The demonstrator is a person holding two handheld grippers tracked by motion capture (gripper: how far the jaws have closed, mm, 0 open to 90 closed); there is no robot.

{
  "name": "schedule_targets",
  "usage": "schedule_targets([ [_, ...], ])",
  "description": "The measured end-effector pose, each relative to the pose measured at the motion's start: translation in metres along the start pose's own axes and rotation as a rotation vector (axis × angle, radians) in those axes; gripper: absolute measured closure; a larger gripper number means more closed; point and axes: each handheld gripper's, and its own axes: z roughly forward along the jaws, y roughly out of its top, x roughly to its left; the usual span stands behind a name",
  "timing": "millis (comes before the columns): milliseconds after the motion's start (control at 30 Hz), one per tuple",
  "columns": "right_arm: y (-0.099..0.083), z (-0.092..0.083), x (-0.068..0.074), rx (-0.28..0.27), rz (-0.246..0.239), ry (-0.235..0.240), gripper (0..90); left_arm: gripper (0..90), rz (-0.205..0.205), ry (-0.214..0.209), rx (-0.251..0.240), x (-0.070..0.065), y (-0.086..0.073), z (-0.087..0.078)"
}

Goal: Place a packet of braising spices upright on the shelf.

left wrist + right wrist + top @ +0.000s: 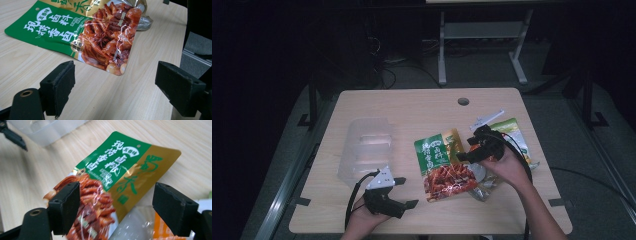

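A green and gold snack packet (439, 162) with red food printed on it lies flat at the table's middle. My left gripper (407, 192) stands open near the front edge, just left of the packet, with nothing between its fingers. In the left gripper view the packet (82, 35) lies ahead of the open left gripper (120, 87), apart from it. My right gripper (466, 149) hovers open over the packet's right edge. In the right gripper view the packet (117, 165) shows between and beyond the spread jaws of the right gripper (120, 207).
A clear plastic container (364, 145) stands left of the packet. Other packets (512, 135) lie in a heap at the right, one silver (145, 21), one white and orange (150, 225). A cable hole (463, 101) sits near the table's far edge.
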Motion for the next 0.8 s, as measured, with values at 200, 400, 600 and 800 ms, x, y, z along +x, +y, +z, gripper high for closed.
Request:
schedule_targets([
  [200, 0.018, 0.014, -0.013, 0.059, 0.002, -0.006, 21.8, 15.8, 0.016, 0.001, -0.004, 0.0, 0.001, 0.0],
  [400, 0.034, 0.034, -0.032, 0.118, 0.061, -0.023, 23.3, 15.8, 0.011, 0.003, -0.008, -0.004, 0.003, 0.001],
  [600, 0.038, 0.057, -0.053, 0.196, 0.156, -0.047, 26.8, 15.8, 0.027, -0.007, -0.012, -0.007, 0.005, 0.002],
  [800, 0.035, 0.073, -0.063, 0.235, 0.222, -0.013, 32.4, 15.8, 0.036, -0.015, -0.011, -0.009, 0.006, 0.002],
])
